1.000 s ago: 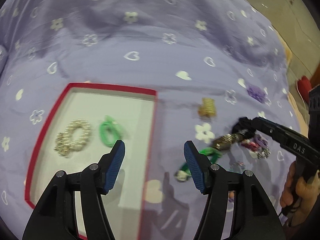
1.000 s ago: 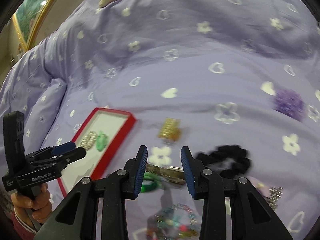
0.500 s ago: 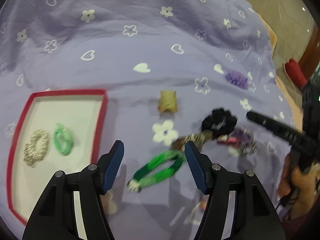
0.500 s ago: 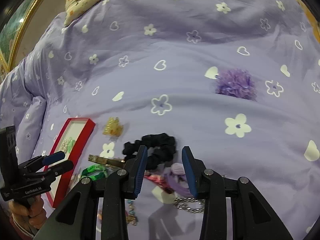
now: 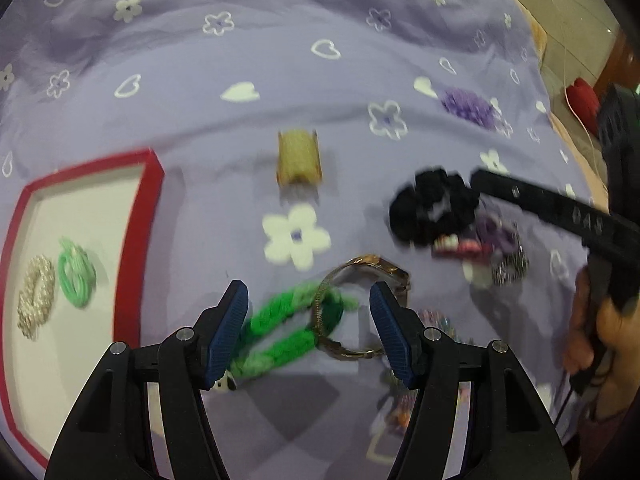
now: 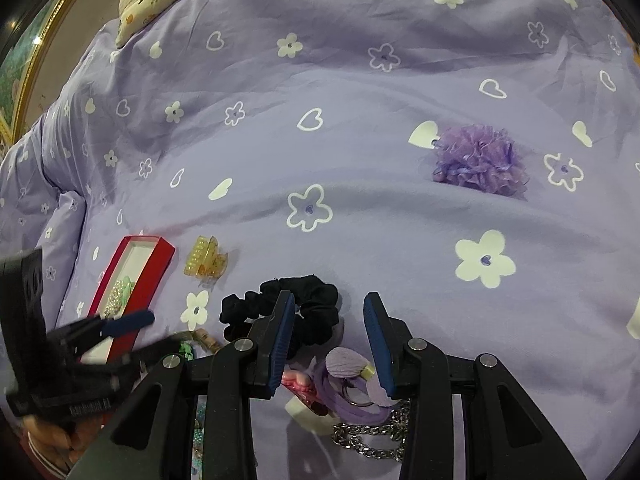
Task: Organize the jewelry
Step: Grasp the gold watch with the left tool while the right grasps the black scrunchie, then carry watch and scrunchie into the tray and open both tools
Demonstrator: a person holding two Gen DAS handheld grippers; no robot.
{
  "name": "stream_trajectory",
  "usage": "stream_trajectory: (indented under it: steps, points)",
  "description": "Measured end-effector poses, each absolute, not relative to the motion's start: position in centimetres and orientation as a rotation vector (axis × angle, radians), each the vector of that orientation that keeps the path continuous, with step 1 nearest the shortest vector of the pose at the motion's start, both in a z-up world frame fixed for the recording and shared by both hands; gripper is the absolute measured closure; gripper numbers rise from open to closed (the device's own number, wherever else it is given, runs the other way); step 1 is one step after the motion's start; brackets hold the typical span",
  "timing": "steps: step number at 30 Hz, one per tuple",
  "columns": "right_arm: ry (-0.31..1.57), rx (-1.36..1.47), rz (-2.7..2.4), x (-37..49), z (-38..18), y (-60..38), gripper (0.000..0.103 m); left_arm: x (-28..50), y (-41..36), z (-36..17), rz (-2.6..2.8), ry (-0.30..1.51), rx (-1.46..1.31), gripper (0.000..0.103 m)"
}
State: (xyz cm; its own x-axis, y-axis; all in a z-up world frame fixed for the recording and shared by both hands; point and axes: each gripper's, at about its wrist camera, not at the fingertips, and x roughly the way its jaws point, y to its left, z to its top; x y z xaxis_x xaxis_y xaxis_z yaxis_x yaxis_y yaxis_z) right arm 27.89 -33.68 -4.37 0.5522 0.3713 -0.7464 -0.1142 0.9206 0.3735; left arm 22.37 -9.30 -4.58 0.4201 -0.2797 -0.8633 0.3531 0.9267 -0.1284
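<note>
My left hand-held gripper (image 5: 308, 326) hangs spread with nothing pinched, the green braided bracelet (image 5: 288, 330) lying on the bed (image 5: 280, 60) right between its fingers and a metal watch (image 5: 360, 308) overlapping its far-right end; the red tray (image 5: 138, 240) sits off to its left. I judge the bracelet soft and light, best taken across one braided side, clear of the watch. My right hand-held gripper (image 6: 330, 344) is also spread and empty, a black scrunchie (image 6: 280, 312) just ahead-left.

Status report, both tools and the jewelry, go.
Left tool open over green bracelet, watch overlapping it. Right tool open above purple pile. Red tray holds two pieces.
</note>
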Motion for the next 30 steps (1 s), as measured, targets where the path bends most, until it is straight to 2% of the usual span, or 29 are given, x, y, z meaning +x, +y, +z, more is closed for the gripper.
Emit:
stream_trajectory:
  steps: [11,16,17,18,19,20,21,30]
  points:
    - [0.984,0.228,0.345,29.1,-5.6,-31.6,0.064,23.4,-11.5,-5.1,-0.449,1.050,0.155,0.041]
    - [0.999,0.193,0.361,29.7,-6.3,-30.9,0.064,23.7,-12.2,-6.2,-0.463,1.053,0.212,0.070]
    - [0.994,0.174,0.363,29.8,-6.3,-30.7,0.065,23.7,-12.2,-6.1,-0.467,1.049,0.206,0.085]
    - [0.990,0.159,0.359,29.8,-6.3,-30.5,0.068,23.8,-12.1,-6.0,-0.469,1.049,0.196,0.095]
    - [0.986,0.151,0.358,29.9,-6.3,-30.4,0.069,24.0,-11.8,-5.8,-0.478,1.053,0.172,0.097]
    - [0.982,0.149,0.355,30.0,-6.4,-30.3,0.075,24.1,-11.6,-5.7,-0.482,1.050,0.153,0.099]
    - [0.982,0.151,0.353,30.0,-6.3,-30.3,0.087,24.1,-11.4,-5.5,-0.483,1.046,0.138,0.100]
    - [0.897,0.237,0.381,28.3,-3.4,-30.8,0.089,23.0,-9.1,-3.5,-0.481,0.997,0.021,0.100]
